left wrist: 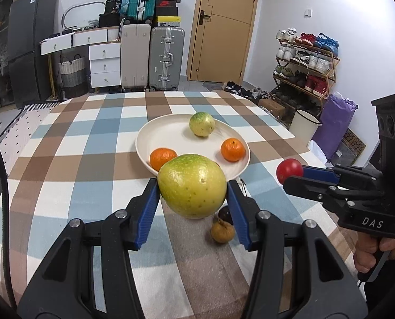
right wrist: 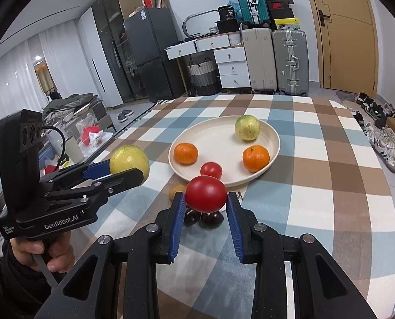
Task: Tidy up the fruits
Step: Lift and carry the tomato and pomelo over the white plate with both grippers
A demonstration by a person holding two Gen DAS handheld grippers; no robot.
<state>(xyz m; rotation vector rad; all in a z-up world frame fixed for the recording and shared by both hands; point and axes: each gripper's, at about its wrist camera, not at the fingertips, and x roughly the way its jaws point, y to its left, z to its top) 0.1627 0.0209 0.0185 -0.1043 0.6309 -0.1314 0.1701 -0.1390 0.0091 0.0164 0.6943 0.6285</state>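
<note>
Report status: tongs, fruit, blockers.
Left tongs shut on yellow-green fruit, right tongs shut on tomato. Both held short of plate. Plate holds four fruits; open room mid-plate. Small fruits left on cloth.

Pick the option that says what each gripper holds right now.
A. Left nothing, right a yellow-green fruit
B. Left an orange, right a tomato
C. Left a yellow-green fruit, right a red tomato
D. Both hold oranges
C. The left gripper is clamped on the large yellow-green fruit, and the right gripper is clamped on the red tomato; both oranges lie on the plate.
</note>
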